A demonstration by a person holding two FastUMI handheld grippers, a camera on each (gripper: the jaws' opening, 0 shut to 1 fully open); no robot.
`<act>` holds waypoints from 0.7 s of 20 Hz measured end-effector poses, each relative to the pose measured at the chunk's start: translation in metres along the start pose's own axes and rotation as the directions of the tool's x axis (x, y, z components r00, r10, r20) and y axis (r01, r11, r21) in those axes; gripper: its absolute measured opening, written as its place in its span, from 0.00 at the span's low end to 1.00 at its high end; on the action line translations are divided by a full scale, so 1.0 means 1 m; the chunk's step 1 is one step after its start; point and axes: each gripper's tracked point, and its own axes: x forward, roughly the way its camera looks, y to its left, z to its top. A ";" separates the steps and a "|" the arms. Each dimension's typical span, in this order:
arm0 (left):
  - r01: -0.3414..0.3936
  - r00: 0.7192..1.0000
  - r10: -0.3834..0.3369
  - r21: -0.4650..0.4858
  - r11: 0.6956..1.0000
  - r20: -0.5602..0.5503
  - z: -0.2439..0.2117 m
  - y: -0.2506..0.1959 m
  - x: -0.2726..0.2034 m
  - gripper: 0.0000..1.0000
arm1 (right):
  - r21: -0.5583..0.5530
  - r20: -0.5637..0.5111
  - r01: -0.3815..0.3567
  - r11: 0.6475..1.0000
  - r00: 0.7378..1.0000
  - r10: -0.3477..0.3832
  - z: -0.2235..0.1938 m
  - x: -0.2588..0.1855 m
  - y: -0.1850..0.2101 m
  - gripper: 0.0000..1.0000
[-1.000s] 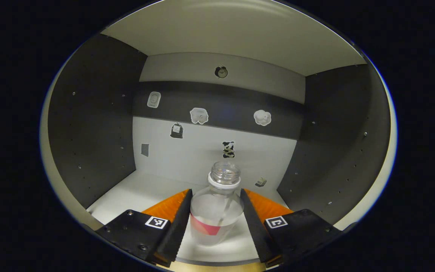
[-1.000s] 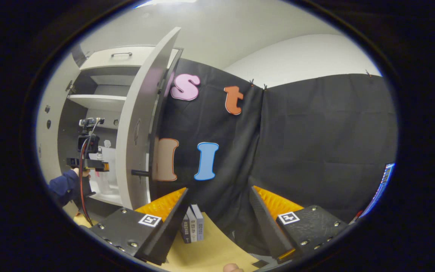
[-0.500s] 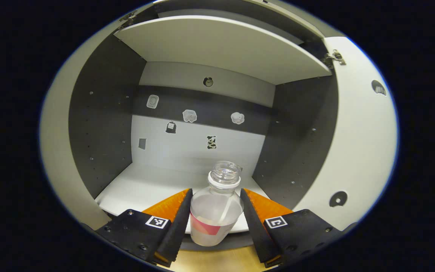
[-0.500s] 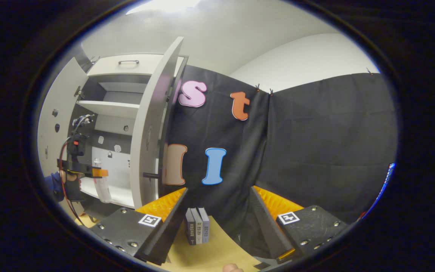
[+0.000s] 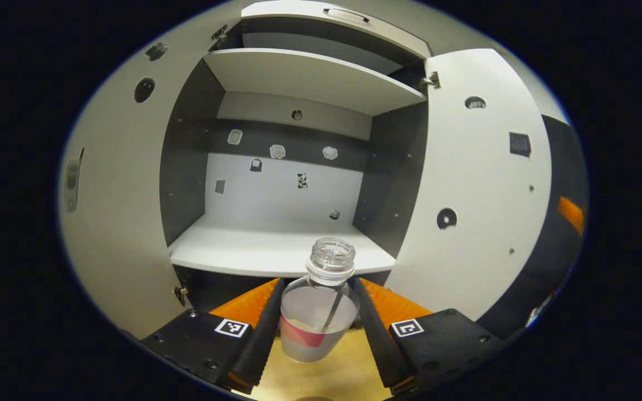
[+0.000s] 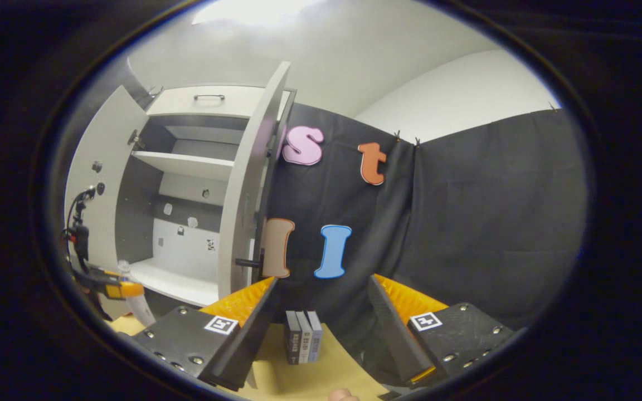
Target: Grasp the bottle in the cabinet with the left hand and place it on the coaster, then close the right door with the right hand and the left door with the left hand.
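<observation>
Left gripper view: left claw (image 5: 317, 312) pinches the uncapped bottle (image 5: 320, 317) before the open cabinet (image 5: 276, 250). Right gripper view: right claw (image 6: 321, 312) spread above the surface (image 6: 321, 373), books (image 6: 303, 344) beyond.

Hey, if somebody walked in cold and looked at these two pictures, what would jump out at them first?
Probably the clear, capless bottle clamped in the left gripper, held in front of the open cabinet. Next, the cabinet's two doors swung wide, left door and right door. The right gripper is open above a tan table, near three small books.
</observation>
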 end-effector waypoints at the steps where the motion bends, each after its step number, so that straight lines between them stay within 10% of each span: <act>1: 0.013 1.000 -0.014 -0.012 1.000 -0.020 -0.019 -0.002 -0.006 0.78 | -0.002 0.000 -0.004 1.000 1.000 0.004 -0.001 0.000 0.000 0.94; 14: 0.085 0.979 -0.115 -0.174 0.981 -0.170 -0.215 -0.009 -0.050 0.78 | -0.010 0.019 0.020 1.000 1.000 -0.020 0.006 0.002 -0.017 0.96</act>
